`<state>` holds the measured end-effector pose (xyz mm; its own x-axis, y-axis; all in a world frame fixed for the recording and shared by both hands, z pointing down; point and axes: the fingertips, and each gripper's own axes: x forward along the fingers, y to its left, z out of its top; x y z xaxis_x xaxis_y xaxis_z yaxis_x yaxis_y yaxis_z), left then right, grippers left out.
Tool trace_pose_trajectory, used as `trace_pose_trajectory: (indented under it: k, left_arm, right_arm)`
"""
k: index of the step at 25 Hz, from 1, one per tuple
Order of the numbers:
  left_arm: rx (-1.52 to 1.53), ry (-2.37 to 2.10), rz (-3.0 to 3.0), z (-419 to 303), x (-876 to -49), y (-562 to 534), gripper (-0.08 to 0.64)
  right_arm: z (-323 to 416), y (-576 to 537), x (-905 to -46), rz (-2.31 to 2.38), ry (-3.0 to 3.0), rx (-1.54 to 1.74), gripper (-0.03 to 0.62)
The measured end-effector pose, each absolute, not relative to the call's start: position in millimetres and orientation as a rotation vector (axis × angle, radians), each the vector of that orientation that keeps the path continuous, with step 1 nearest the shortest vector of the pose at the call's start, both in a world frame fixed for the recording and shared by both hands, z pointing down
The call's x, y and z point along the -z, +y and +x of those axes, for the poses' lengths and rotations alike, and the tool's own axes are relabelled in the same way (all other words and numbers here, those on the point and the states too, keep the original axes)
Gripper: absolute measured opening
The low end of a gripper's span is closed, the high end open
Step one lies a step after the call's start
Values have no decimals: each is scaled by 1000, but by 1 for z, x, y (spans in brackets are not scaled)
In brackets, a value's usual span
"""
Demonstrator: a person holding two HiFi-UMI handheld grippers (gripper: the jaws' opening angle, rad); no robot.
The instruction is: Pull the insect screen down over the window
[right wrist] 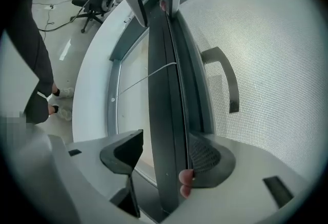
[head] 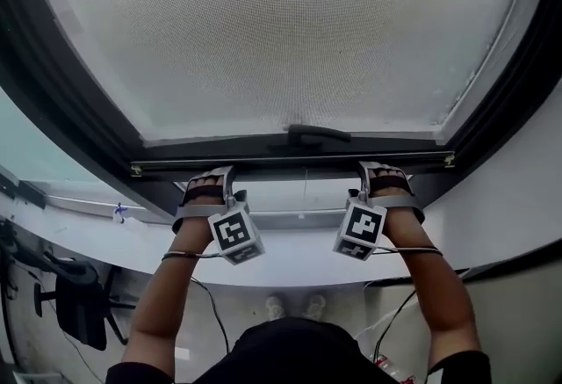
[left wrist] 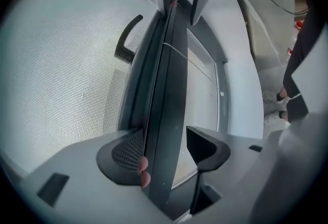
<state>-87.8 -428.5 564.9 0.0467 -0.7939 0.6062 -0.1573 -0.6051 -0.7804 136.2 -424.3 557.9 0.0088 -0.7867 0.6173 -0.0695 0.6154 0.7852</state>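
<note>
The grey mesh insect screen's dark bottom bar [head: 290, 164], drawn nearly down to the white sill [head: 299, 261], runs left to right and is straddled by the left gripper [left wrist: 163, 152] and right gripper [right wrist: 164, 156], jaws apart

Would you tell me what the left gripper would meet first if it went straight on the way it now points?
Most likely the screen's dark pull bar, which lies between the open jaws of the left gripper; going on would push it deeper into them. Depth is unclear.
</note>
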Motion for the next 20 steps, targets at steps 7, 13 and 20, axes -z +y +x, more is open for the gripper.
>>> trace_pose_trajectory:
  k: [7, 13, 20]
  left_arm:
    - [1596, 977, -1731, -88, -565, -431, 256]
    - [1601, 1003, -1805, -88, -556, -434, 222]
    - [1540, 1043, -1815, -92, -551, -435, 218]
  right_arm:
    - [137, -427, -556, 759, -1482, 677, 258]
    - [139, -426, -552, 724, -1488, 655, 242]
    - [133, -425, -548, 785, -1532, 658, 244]
